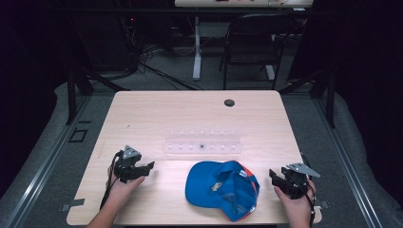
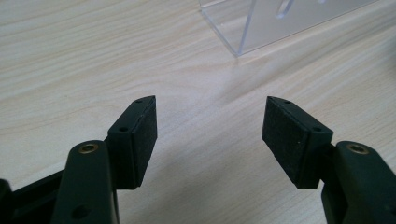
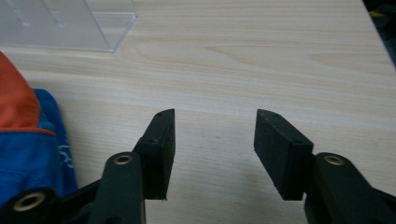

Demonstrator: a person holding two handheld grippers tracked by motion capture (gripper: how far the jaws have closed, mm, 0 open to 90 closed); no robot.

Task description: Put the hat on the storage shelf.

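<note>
You held your left hand-held gripper (image 1: 142, 170) at the near left of the tabletop (image 1: 157, 109), jaws spread wide with nothing but bare wood between them, as the left gripper view (image 2: 210, 123) made plain. Your right hand-held gripper (image 1: 280, 179) sat at the near right, close to the tabletop's right edge, and it too was released: the right gripper view (image 3: 214, 135) showed its pads well apart over empty wood.

Between the two, near the front edge, lay the blue cap (image 1: 223, 189), turned upside down so its inside faced up, with an orange patch showing at its right side. It rested apart from both hand-held grippers, nearer to your right one; in the right gripper view its blue and orange fabric (image 3: 28, 140) lay just beside the left-hand jaw without being gripped.

Farther back, past the cap, a clear plastic rack (image 1: 202, 142) stood across the middle of the tabletop. Beyond that, near the far edge, was a small dark round grommet (image 1: 229, 102).
</note>
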